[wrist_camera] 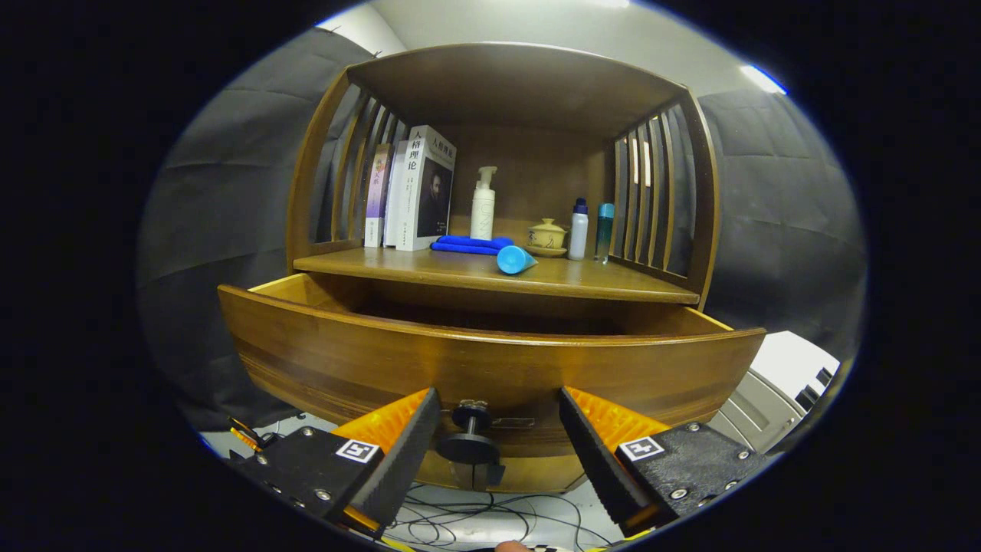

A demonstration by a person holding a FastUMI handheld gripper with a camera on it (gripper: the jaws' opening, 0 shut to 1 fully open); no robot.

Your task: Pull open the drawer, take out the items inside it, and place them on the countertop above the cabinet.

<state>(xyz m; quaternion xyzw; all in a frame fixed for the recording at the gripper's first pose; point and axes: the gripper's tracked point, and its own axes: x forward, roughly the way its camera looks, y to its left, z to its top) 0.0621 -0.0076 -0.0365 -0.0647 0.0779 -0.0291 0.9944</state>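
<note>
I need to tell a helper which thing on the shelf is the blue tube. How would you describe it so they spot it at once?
Start at the wooden cabinet with its drawer pulled out; the open gripper flanks the drawer knob. On the countertop above, ahead of the folded blue cloth, lies the light blue tube. Unlike the upright bottles nearby, it lies on its side.

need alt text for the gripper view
An open gripper flanks the knob of a pulled-out wooden drawer. The countertop above holds books, a pump bottle and a blue tube.
</note>
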